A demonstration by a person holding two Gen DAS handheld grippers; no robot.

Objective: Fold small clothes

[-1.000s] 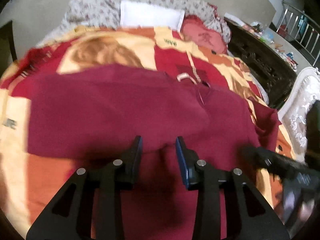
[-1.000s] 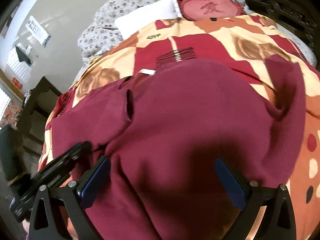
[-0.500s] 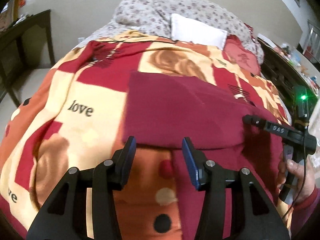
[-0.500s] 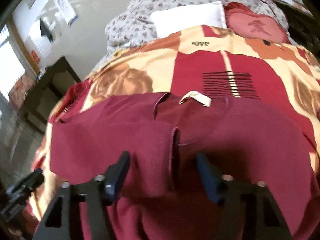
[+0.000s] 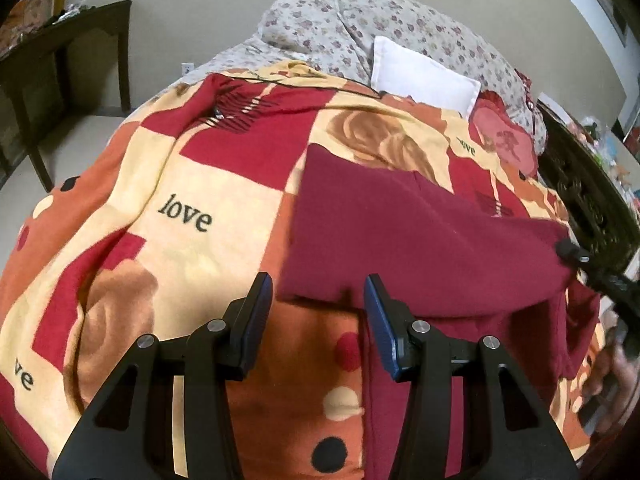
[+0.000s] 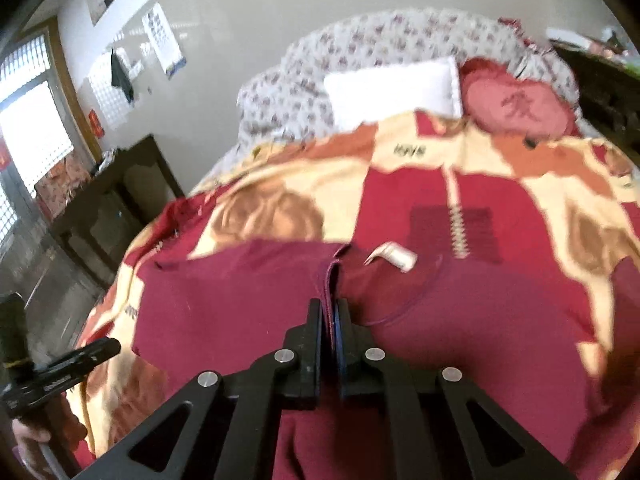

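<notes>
A dark red shirt (image 5: 420, 240) lies partly folded on a patterned bed blanket (image 5: 208, 192). My left gripper (image 5: 318, 300) is open and empty, its tips at the shirt's near left corner. In the right wrist view my right gripper (image 6: 330, 312) is shut on a folded edge of the shirt (image 6: 240, 300) near the collar, where a white label (image 6: 394, 256) shows. The right gripper also appears at the right edge of the left wrist view (image 5: 576, 256), at the shirt's right side. The left gripper shows at the left edge of the right wrist view (image 6: 60, 368).
A white pillow (image 5: 424, 76), a flowered quilt (image 5: 360, 28) and a red cushion (image 5: 504, 140) lie at the head of the bed. A dark table (image 5: 60, 60) stands left of the bed. A dark carved headboard (image 5: 588, 200) runs along the right.
My right gripper has closed on the shirt's folded edge near the collar. My left gripper has drawn back left, off the shirt, to its near left corner.
</notes>
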